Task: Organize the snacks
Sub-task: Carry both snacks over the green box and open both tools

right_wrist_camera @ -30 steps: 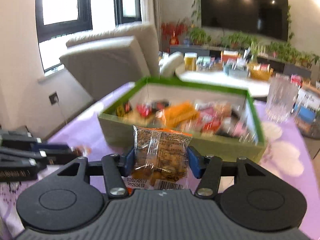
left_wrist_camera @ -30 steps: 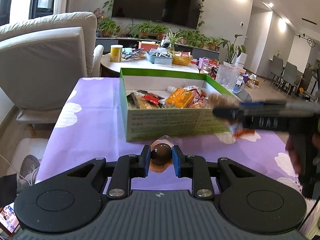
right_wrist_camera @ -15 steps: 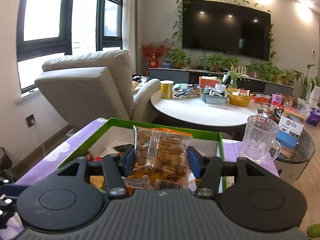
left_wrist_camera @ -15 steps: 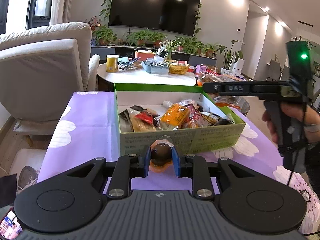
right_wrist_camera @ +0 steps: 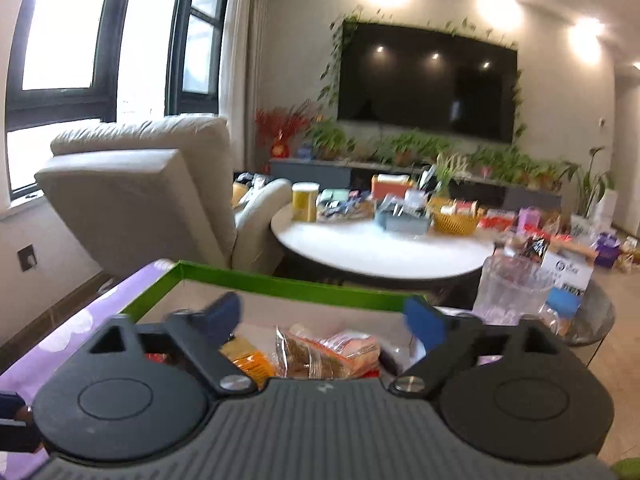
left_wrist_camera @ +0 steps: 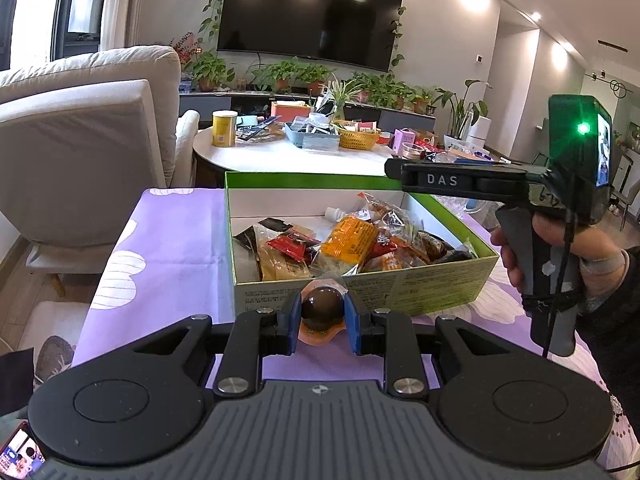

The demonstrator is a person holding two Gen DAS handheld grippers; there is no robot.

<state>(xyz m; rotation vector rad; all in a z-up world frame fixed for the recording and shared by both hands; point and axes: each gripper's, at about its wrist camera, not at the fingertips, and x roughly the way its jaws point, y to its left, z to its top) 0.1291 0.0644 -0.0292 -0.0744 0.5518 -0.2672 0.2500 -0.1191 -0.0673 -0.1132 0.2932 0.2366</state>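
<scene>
Left fingers: mine are squeezed in on a little round dark-brown snack ball, its orange wrapper edge poking out below. Both blue pads press its sides, so it's properly held.
Left gripper: hanging just in front of the near wall of the green box, over the purple flowered tablecloth.
Armchair: cream one, off to the left behind the table.
Green box contents: a pile of wrapped snacks, including a black packet, a red packet, an orange packet and some clear crinkly ones toward the right side (too jumbled to count).
Round white table: behind the box, with a yellow can, a blue tray and a yellow basket on it.
Right gripper: up above the box's right side, pointing left across it in my left camera, my right hand wrapped round the handle.
Right fingers: spread well apart and opening, nothing pinched between them. A clear packet of brownish snacks lies below the gap, on top of the pile in the box (view's a bit blurry).
Glass mug: clear one, sitting just past the box's right edge.
</scene>
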